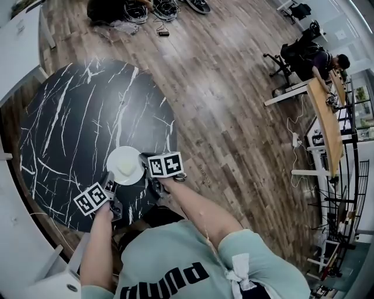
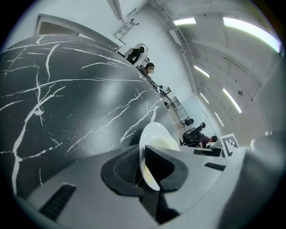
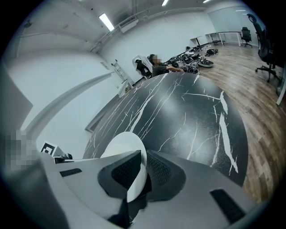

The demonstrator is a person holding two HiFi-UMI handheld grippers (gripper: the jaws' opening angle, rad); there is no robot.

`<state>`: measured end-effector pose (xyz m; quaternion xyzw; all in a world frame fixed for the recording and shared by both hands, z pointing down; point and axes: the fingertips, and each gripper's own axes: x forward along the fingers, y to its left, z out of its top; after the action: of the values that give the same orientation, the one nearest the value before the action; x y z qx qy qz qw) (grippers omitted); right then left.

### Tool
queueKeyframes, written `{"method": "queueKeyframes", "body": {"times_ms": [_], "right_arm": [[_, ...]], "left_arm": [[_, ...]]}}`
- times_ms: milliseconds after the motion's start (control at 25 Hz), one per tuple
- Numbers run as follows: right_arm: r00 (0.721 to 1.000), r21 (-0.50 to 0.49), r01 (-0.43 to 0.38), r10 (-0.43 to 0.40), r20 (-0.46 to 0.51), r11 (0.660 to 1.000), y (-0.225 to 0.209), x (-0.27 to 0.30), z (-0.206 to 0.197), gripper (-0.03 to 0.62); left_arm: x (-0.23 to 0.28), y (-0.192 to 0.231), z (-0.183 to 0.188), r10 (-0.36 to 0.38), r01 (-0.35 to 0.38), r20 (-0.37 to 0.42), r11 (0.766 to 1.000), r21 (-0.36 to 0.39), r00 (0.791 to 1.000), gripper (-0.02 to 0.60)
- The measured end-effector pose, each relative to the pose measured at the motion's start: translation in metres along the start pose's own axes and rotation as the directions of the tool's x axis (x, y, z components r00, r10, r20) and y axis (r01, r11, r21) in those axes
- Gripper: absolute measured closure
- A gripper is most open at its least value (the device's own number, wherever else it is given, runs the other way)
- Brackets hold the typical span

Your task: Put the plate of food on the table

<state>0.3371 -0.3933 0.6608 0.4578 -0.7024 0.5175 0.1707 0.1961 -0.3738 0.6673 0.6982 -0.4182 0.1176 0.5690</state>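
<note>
A white plate [image 1: 125,165] with pale food on it sits at the near edge of the round black marble table [image 1: 76,128]. My left gripper [image 1: 111,182] is shut on the plate's near-left rim, and my right gripper [image 1: 143,163] is shut on its right rim. In the left gripper view the plate [image 2: 154,138] stands edge-on between the dark pads [image 2: 127,167], with the yellowish food on its face. In the right gripper view the plate's rim [image 3: 125,150] is pinched between both pads [image 3: 158,170]. I cannot tell whether the plate rests on the tabletop or hangs just above it.
Wooden floor [image 1: 234,105] lies to the right of the table. White benches [image 1: 17,41] border the left side. Desks [image 1: 324,117], office chairs and a seated person [image 1: 321,58] are at the far right. Cables and gear lie on the floor [image 1: 146,11] beyond the table.
</note>
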Motion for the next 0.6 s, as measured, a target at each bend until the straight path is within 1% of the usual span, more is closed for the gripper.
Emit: {"method": "queueKeyframes", "body": {"times_ms": [360, 480, 600], "right_arm": [[1.000, -0.001, 0.027, -0.027, -0.008, 1.000, -0.010, 0.011, 0.000, 0.568], [0.999, -0.024, 0.038, -0.038, -0.005, 0.999, -0.010, 0.011, 0.002, 0.568], [0.999, -0.070, 0.047, -0.048, -0.006, 0.996, -0.009, 0.011, 0.004, 0.566]], "left_arm": [[0.010, 0.004, -0.003, 0.056, -0.053, -0.030, 0.994, 0.100, 0.998, 0.540], [0.012, 0.007, -0.006, 0.081, -0.072, -0.045, 0.984, 0.163, 0.996, 0.534], [0.012, 0.008, -0.006, 0.121, -0.107, -0.044, 0.966, 0.236, 0.992, 0.525]]}}
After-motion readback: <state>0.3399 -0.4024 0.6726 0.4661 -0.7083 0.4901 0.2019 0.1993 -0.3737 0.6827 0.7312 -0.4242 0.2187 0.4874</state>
